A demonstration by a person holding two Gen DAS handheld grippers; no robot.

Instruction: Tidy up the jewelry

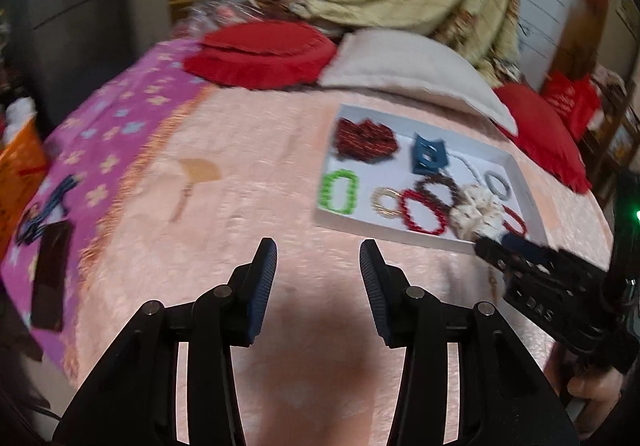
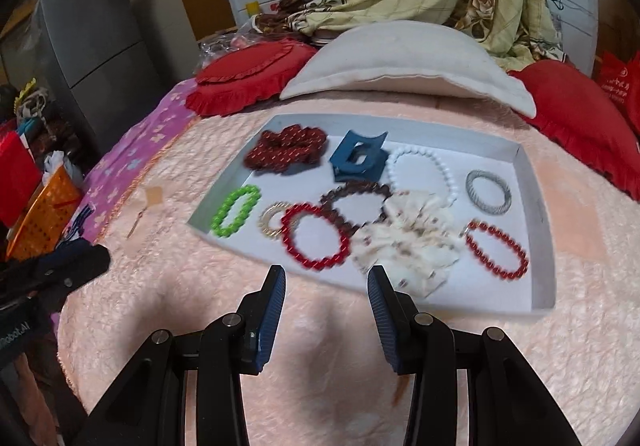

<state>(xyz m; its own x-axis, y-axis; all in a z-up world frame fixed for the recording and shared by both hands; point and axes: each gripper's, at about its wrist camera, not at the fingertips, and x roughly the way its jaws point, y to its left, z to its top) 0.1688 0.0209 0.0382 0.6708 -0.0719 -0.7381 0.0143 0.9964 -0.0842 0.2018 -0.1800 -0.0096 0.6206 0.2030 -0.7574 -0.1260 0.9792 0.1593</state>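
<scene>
A white tray (image 2: pixel 545 230) lies on the pink bedspread and holds several pieces: a green bead bracelet (image 2: pixel 236 216), two red bead bracelets (image 2: pixel 289 236) (image 2: pixel 500 274), a blue hair claw (image 2: pixel 358 158), a dark red scrunchie (image 2: pixel 286 152), a cream scrunchie (image 2: pixel 404 242), a white bead bracelet (image 2: pixel 416 153) and a grey bangle (image 2: pixel 472 186). My right gripper (image 2: pixel 326 278) stands open at the tray's near edge with nothing between its fingers. My left gripper (image 1: pixel 318 250) is open over bare bedspread, left of the tray (image 1: pixel 400 238), and is also empty.
A white pillow (image 2: pixel 400 62) and red cushions (image 2: pixel 248 82) (image 2: pixel 580 118) lie behind the tray. A purple flowered cloth (image 2: pixel 132 150) covers the bed's left side, with a small tan tag (image 2: pixel 154 196) near it. An orange basket (image 2: pixel 40 222) and a grey fridge (image 2: pixel 92 46) stand beyond the left edge.
</scene>
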